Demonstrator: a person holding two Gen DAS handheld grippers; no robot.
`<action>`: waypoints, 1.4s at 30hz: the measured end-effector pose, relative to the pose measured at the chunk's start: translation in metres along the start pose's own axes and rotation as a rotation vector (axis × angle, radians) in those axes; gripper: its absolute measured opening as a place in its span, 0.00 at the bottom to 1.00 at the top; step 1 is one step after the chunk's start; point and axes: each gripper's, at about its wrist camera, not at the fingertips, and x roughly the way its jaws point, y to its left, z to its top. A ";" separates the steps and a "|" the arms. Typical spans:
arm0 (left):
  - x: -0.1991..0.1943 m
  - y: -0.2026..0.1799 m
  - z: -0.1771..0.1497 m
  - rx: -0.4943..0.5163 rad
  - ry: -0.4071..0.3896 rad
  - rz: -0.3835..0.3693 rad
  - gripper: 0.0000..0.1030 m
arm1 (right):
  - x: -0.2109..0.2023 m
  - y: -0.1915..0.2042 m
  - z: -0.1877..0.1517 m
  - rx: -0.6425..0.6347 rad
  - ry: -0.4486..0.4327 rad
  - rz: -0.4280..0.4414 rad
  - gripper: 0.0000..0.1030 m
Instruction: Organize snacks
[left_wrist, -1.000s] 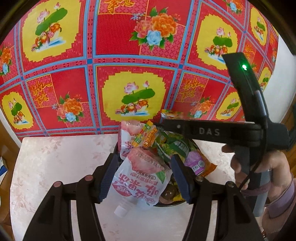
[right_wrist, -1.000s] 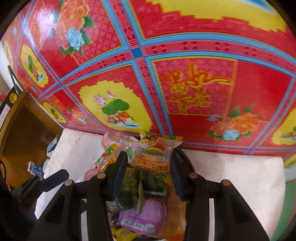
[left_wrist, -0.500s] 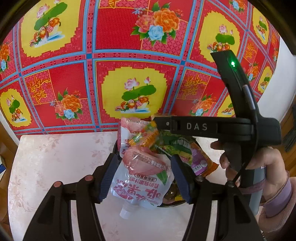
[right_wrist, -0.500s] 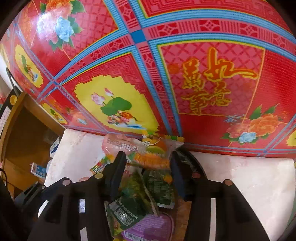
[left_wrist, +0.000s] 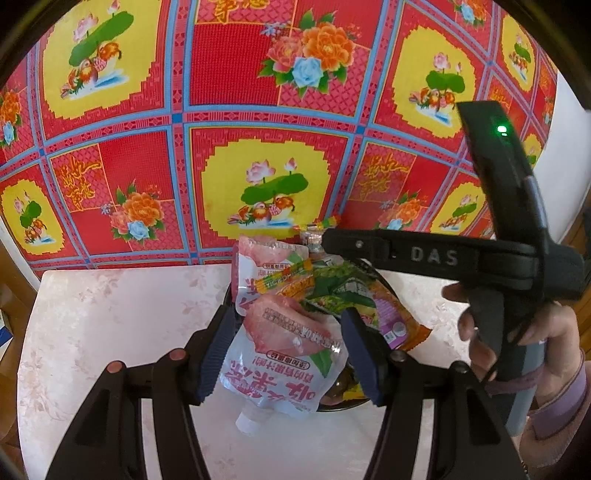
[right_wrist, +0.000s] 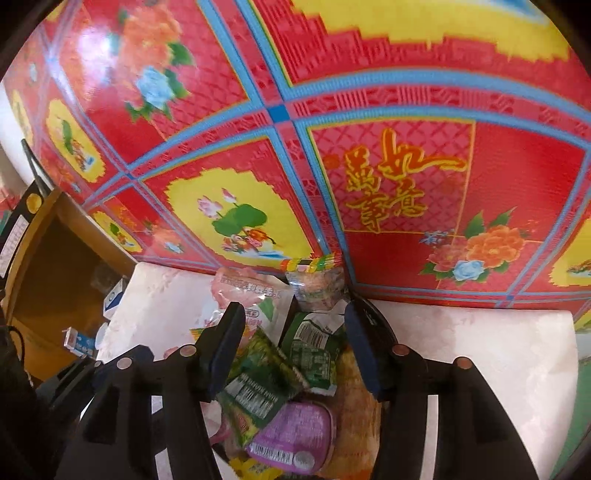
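- While my left tool (left_wrist: 286, 350) grasps the pink pouch (left_wrist: 284, 354) over the bowl (left_wrist: 341, 406), most snacks sit piled inside.
- My right tool (right_wrist: 293, 341), jaws just opening, holds nothing above that pile.

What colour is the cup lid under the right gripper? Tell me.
Purple, with a white barcode label: the cup lid shows best in the right wrist view, below the right gripper.

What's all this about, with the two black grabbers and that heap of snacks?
A person is sorting snacks into a dark bowl on a pale table, with a tool in each hand. The left tool holds a pink spouted drink pouch over the bowl's near edge. The right tool has just been opening above the pile, its jaws now empty over the green packets.
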 end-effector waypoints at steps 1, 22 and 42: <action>-0.002 -0.001 0.000 0.000 -0.001 -0.001 0.61 | -0.005 0.001 -0.001 -0.003 -0.007 0.000 0.56; -0.036 -0.002 -0.027 -0.017 0.015 -0.002 0.61 | -0.080 0.052 -0.062 -0.047 -0.161 -0.102 0.56; -0.040 0.006 -0.049 -0.053 0.059 0.038 0.61 | -0.083 0.060 -0.125 0.032 -0.127 -0.142 0.56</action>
